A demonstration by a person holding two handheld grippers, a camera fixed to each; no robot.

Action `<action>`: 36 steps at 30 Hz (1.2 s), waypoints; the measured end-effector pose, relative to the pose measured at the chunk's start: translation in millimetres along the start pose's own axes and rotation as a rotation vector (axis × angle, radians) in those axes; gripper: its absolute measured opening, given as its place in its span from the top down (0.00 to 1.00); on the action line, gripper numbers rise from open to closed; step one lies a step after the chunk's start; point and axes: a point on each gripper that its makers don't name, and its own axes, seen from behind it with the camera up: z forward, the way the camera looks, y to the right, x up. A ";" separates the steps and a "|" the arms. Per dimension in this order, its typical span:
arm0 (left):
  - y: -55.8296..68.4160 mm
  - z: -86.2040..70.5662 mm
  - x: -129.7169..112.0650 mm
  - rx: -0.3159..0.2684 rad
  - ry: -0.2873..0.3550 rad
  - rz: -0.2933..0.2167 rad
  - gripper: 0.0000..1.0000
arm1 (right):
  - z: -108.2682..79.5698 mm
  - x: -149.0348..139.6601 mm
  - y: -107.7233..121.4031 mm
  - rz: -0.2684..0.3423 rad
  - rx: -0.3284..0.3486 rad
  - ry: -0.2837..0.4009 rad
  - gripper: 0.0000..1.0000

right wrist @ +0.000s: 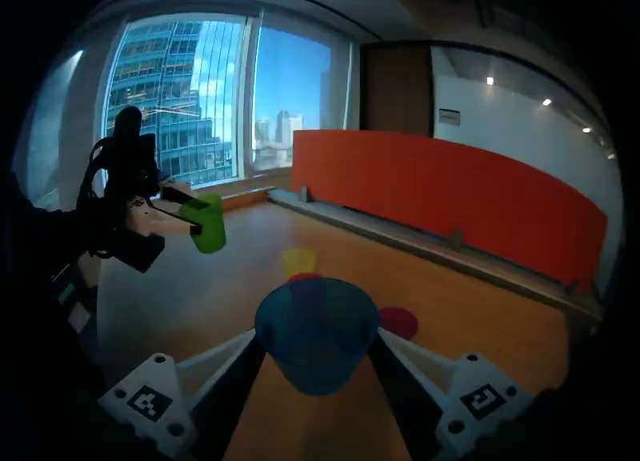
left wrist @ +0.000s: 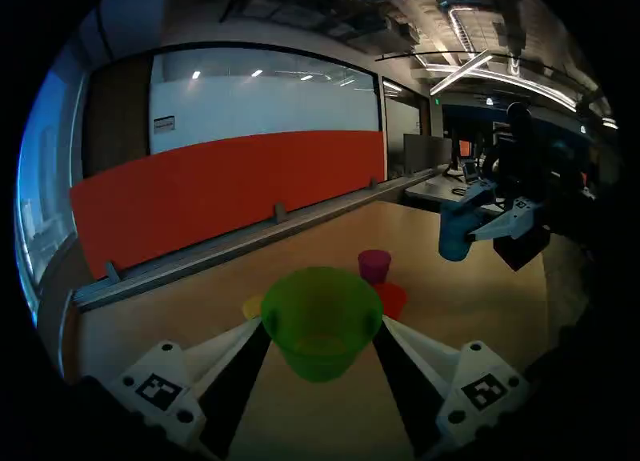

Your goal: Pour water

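Left tool (left wrist: 322, 333) clamped on green cup (left wrist: 320, 305) at mid-wall, and right tool (right wrist: 317, 341) likewise on blue cup (right wrist: 316, 325). Both cups are up off the surface (left wrist: 176, 321), well apart. Cups look like thin translucent plastic, so likely light, smooth and flexible-walled: grip gently at mid-wall, below the rim. Water level not readable.

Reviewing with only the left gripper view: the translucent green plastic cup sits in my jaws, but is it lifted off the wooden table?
Observer: Yes; the right gripper view shows the left gripper holding the translucent green plastic cup in the air above the wooden table.
Operator: What's behind that gripper?
Observer: A large window with high-rise towers outside.
Operator: And the yellow sliver past my cup?
Observer: A small yellow plastic cup standing on the table.
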 end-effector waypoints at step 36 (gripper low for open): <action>-5.8 -11.1 41.6 0.015 0.122 -0.016 0.14 | 0.4 43.9 0.2 0.001 -0.021 0.153 0.12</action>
